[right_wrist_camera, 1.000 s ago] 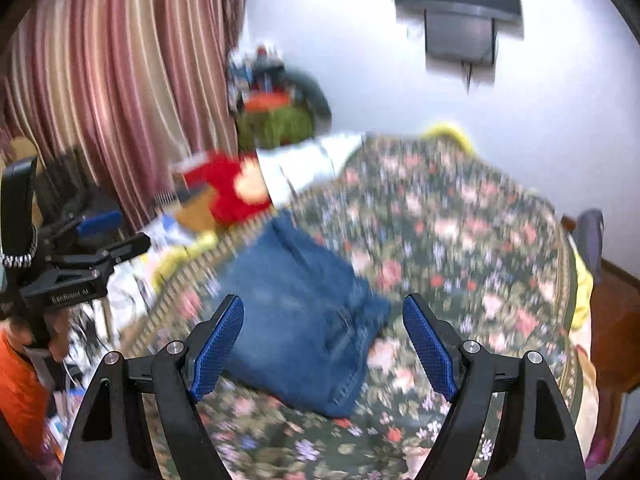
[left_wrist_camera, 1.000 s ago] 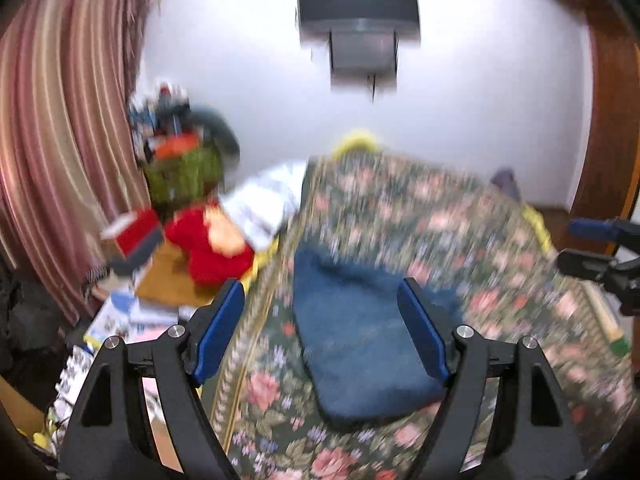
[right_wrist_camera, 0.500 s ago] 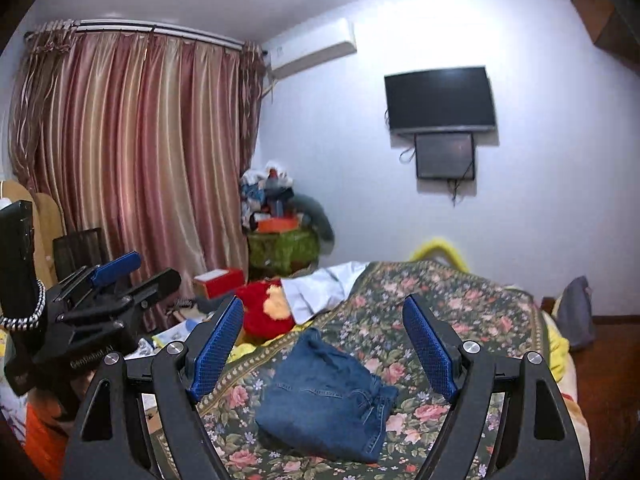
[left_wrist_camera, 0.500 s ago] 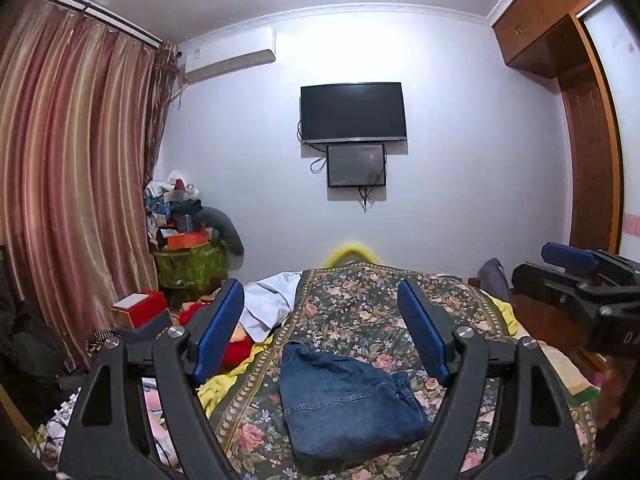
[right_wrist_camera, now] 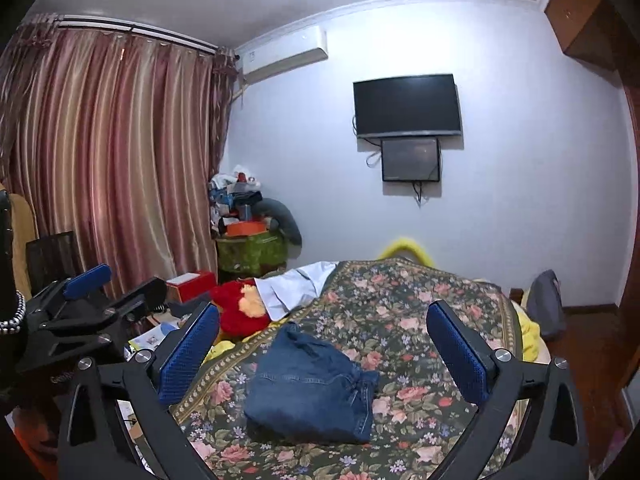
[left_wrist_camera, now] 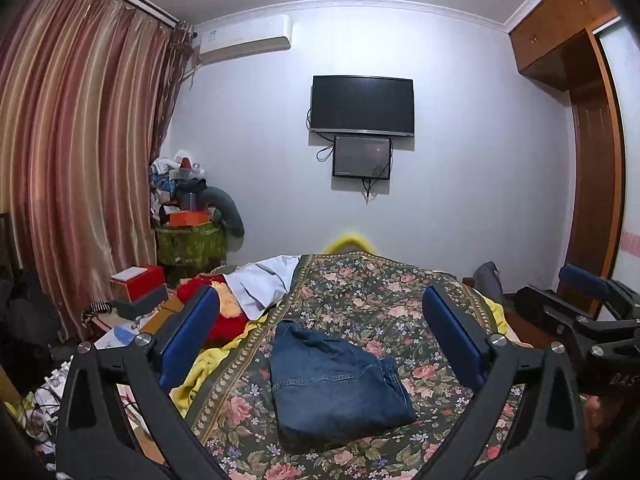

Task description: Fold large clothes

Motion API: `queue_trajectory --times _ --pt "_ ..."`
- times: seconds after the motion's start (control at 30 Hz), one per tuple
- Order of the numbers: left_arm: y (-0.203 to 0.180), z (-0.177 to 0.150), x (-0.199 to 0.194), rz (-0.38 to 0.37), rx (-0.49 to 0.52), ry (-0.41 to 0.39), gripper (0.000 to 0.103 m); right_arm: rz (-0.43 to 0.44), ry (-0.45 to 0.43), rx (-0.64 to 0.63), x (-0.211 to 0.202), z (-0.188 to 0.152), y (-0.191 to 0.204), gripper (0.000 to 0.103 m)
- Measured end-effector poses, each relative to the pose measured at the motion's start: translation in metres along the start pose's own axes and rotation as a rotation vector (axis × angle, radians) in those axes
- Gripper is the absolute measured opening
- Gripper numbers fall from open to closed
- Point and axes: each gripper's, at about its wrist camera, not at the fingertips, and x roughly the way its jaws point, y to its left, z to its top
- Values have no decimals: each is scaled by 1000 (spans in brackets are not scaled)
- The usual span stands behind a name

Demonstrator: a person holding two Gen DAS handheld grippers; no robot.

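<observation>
- Since the earlier frames, both grippers were found raised and drawn back from the bed, so that the wall and ceiling had come into view.
- Left gripper: its fingers were noted widening, with nothing between them.
- Right gripper: its fingers were likewise noted widening, with nothing gripped.
- Folded jeans were observed lying flat on the floral bedspread, free of both grippers and near the bed's left edge.
- A white garment was recorded at the far left of the bed, beside a red plush toy.
- A television was seen mounted on the far wall, with striped curtains at the left.
</observation>
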Motion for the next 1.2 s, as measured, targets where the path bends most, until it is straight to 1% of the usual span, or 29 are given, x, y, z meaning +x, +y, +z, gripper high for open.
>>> queue_trajectory --times 0.07,0.23,1.2 --pt "-1 -1 -2 0 -3 2 102 5 16 19 3 -1 -4 103" --pt "-1 -3 -3 1 0 2 102 5 23 26 3 -3 -5 103" --pt "0 -8 7 -23 4 27 103 10 30 39 13 -9 -6 103"
